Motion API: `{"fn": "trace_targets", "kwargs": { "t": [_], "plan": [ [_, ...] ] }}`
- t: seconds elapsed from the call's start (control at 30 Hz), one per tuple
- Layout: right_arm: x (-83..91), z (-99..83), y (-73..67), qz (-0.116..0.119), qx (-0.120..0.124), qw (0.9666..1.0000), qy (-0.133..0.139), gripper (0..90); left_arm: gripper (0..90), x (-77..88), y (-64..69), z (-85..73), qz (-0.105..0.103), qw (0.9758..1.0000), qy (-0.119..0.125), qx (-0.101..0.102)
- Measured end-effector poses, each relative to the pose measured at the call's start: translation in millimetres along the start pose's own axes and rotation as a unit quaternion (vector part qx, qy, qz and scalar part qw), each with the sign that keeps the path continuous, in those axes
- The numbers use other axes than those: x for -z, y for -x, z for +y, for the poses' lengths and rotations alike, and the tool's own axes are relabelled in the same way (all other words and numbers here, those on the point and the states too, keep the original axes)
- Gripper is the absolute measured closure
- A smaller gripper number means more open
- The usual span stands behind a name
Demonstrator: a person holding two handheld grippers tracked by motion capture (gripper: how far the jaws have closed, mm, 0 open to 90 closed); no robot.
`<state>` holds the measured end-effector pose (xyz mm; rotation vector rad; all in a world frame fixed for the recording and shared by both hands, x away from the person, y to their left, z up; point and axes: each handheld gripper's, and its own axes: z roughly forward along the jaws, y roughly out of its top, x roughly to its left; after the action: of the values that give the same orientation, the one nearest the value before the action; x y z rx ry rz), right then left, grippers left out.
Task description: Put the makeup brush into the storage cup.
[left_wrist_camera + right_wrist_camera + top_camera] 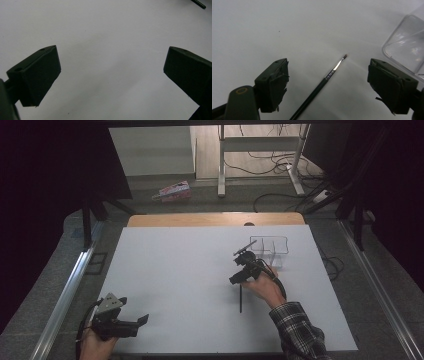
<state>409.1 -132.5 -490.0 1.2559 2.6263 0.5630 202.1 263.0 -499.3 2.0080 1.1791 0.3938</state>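
A thin dark paintbrush (240, 300) lies flat on the white table top (175, 270), its metal ferrule and small tip (337, 66) pointing away from me. My right gripper (238, 280) hovers just over it, held by a hand in a plaid sleeve. In the right gripper view its jaws (329, 72) stand wide on either side of the brush handle (312, 96), and neither pad touches it. My left gripper (142, 320) rests near the table's front left edge, open (112, 62) over bare table. The end of the brush (198, 3) is at the top right of the left gripper view.
A clear plastic divided box (270, 247) stands just behind the right gripper, and its corner (409, 47) lies close to the right jaw. Beyond the table are a wooden edge (215, 219), desk legs (221, 165), floor cables and a small pink box (174, 191).
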Motion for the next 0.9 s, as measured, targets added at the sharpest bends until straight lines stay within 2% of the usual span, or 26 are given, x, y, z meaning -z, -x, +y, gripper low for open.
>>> {"fn": "trace_targets", "kwargs": {
  "t": [0.43, 0.53, 0.6, 0.73, 0.87, 0.9],
  "plan": [
    [-13.0, -7.3, 2.3, 0.000, 0.002, 0.9998, -0.020, 27.8, 1.4, -0.2, 0.4, 0.0, -0.001, 1.0000, -0.001, -0.001],
    [-12.3, -7.2, 1.6, -0.005, 0.010, 0.9996, -0.024, 32.5, 1.4, -0.3, 0.5, 0.0, -0.001, 1.0000, -0.001, -0.002],
    [-11.6, -7.4, 1.4, -0.011, 0.025, 0.9992, -0.029, 35.6, 1.4, -0.2, 0.6, 0.0, -0.001, 1.0000, -0.002, -0.003],
    [-8.7, -7.1, 0.0, -0.006, 0.036, 0.9987, -0.037, 50.7, 1.5, -0.7, 0.8, -0.1, -0.001, 1.0000, -0.003, -0.003],
    [-6.1, -6.5, -3.3, 0.000, 0.050, 0.9975, -0.050, 71.8, 1.6, -0.5, 0.9, -0.1, 0.000, 1.0000, -0.002, -0.003],
    [-5.5, -6.5, -3.9, 0.002, 0.050, 0.9972, -0.055, 80.5, 1.6, -0.5, 0.9, -0.1, 0.000, 1.0000, -0.002, -0.003]
  ]
}}
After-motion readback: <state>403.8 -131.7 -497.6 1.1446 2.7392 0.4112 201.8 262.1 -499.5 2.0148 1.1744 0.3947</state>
